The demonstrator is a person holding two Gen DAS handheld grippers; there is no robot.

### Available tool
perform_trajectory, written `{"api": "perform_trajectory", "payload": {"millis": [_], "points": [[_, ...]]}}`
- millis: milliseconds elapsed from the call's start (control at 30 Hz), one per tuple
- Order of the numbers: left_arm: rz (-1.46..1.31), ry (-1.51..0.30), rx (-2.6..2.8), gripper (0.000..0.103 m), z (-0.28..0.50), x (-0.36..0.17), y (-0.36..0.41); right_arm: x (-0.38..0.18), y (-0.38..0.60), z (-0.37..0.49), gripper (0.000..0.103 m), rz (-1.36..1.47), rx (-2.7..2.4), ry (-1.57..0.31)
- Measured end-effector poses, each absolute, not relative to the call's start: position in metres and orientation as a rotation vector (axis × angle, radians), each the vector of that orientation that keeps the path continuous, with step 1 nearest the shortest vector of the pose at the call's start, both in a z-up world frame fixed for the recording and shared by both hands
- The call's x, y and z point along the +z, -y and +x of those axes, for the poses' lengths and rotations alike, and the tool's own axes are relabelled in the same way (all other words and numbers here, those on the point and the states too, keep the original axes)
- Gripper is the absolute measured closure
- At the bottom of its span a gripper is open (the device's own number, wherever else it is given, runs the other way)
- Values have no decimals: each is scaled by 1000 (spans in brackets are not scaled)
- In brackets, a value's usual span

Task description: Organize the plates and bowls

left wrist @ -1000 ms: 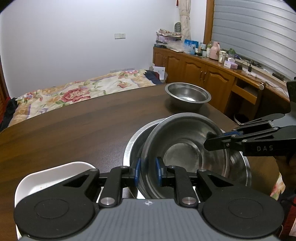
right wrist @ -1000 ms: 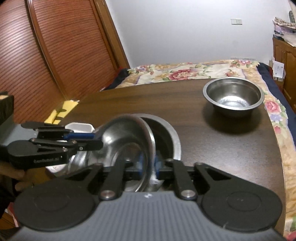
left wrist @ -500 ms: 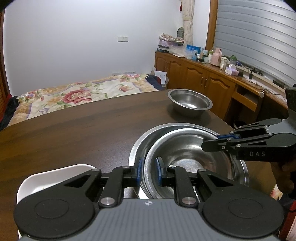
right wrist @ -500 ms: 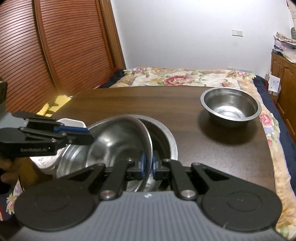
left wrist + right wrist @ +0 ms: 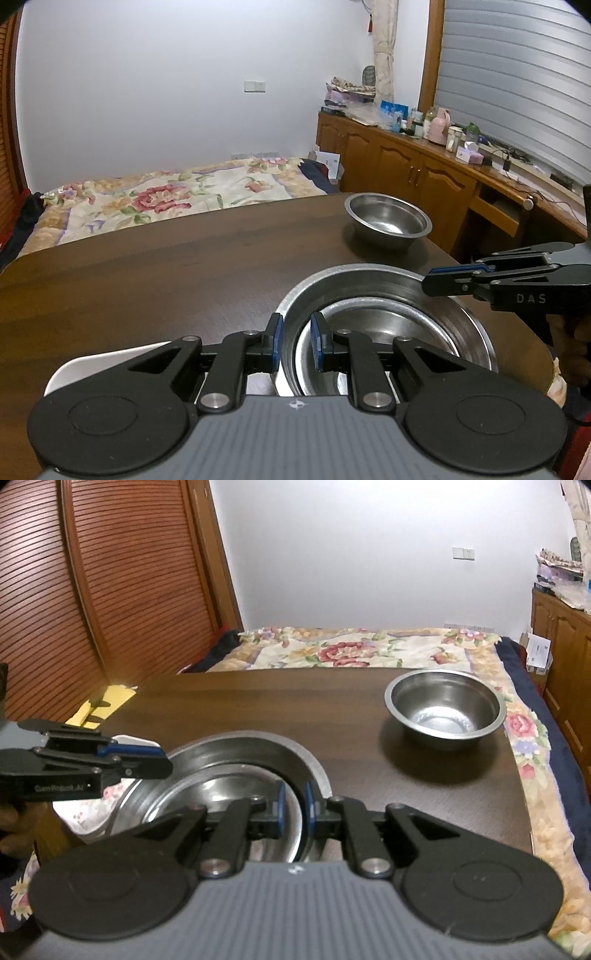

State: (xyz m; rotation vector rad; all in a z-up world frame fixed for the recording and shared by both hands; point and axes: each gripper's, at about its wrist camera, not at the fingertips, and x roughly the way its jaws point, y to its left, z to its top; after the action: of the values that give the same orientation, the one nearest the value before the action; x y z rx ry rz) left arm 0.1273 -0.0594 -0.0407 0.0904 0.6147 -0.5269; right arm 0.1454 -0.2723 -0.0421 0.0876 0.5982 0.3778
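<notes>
A steel bowl [image 5: 373, 332] now sits nested inside a larger steel bowl [image 5: 369, 282] on the dark wooden table [image 5: 166, 266]. My left gripper [image 5: 297, 347] straddles the near rims, jaws slightly apart. My right gripper [image 5: 294, 808] straddles the opposite rims the same way, jaws slightly apart; it also shows in the left wrist view [image 5: 439, 282]. The nested bowls show in the right wrist view [image 5: 221, 794]. A third steel bowl [image 5: 388, 221] stands alone at the table's far side [image 5: 445, 709].
A white plate [image 5: 110, 362] lies at the table's near left, partly hidden by my left gripper. A bed with a floral cover [image 5: 166, 192] lies beyond the table. Wooden cabinets [image 5: 424, 173] line the right wall.
The tilted inner bowl came down level into the larger bowl. Both grippers' jaws have parted from its rim.
</notes>
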Motion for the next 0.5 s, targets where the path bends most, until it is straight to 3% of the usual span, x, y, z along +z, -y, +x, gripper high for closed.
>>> {"api": "perform_trajectory", "payload": {"millis": [333, 400, 500], "points": [[119, -583, -537, 82, 143, -28, 72, -35, 287, 147, 90, 112, 350, -554], [125, -577, -541, 79, 151, -24, 77, -33, 294, 150, 90, 119, 337, -544], [129, -565, -548, 67, 161, -19, 82, -28, 304, 157, 89, 115, 306, -523]]}}
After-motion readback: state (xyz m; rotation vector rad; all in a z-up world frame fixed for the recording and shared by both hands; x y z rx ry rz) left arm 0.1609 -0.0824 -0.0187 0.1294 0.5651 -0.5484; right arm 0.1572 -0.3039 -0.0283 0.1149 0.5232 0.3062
